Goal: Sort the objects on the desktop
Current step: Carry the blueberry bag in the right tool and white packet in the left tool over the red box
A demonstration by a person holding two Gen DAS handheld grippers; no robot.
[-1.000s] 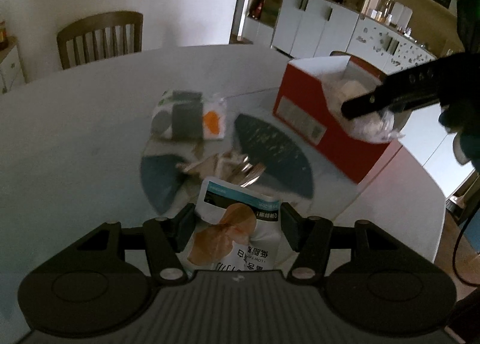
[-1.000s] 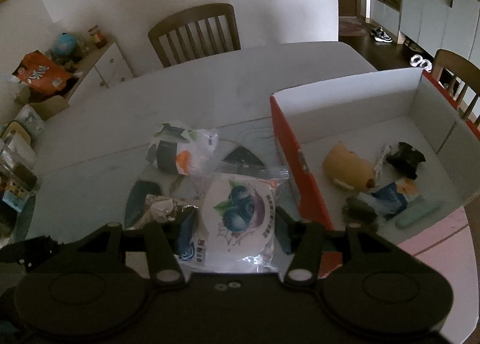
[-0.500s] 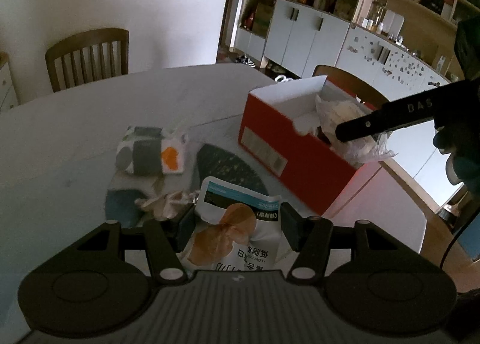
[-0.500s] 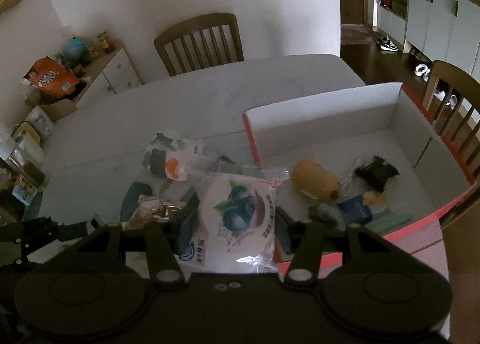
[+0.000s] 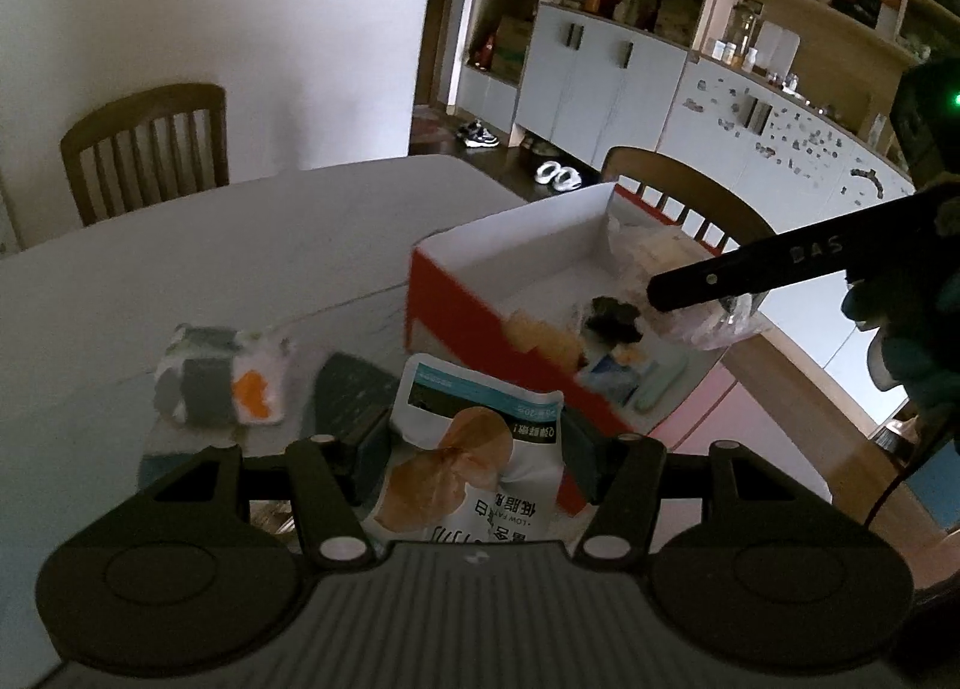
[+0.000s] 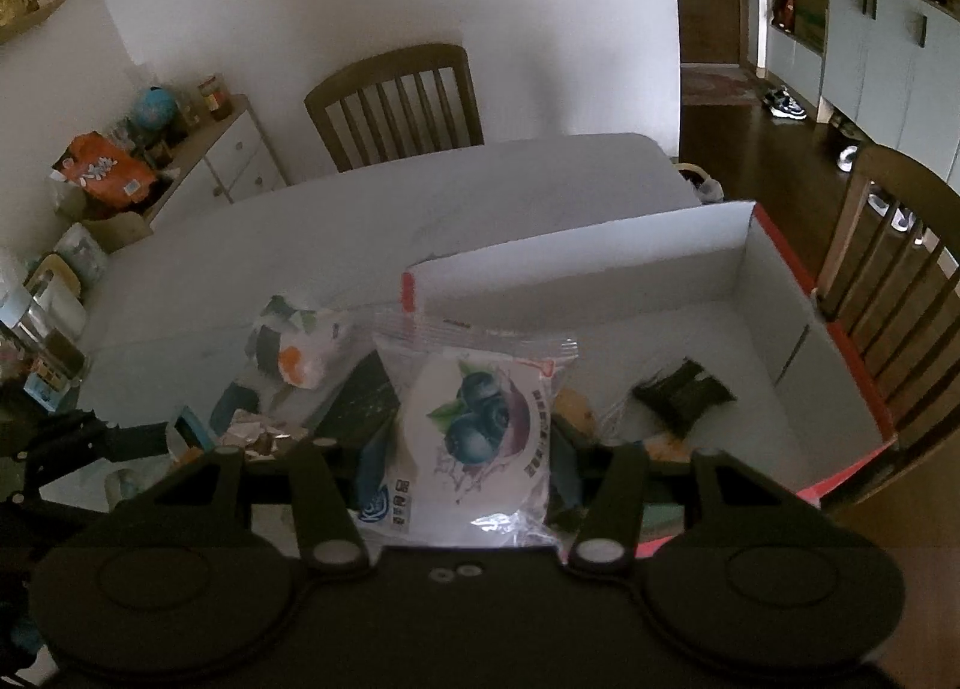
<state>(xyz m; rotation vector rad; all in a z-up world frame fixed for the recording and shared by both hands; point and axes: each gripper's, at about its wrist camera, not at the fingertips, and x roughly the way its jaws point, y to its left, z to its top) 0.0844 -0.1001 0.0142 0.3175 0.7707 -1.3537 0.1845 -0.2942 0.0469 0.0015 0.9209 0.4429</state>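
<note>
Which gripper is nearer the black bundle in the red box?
Right. The right gripper hangs over the red box beside the black bundle; the left gripper is outside its near wall.

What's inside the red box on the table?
The red box is white inside. A crumpled black wrapper lies on its floor, with a tan rounded snack, a blue-and-white packet and a pale green stick. The held blueberry bag covers part of the floor.

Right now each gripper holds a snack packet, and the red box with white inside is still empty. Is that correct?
Not quite. The box is not empty: the right wrist view shows a dark packet and other small things on its floor. Left gripper and right gripper each hold a packet.
</note>
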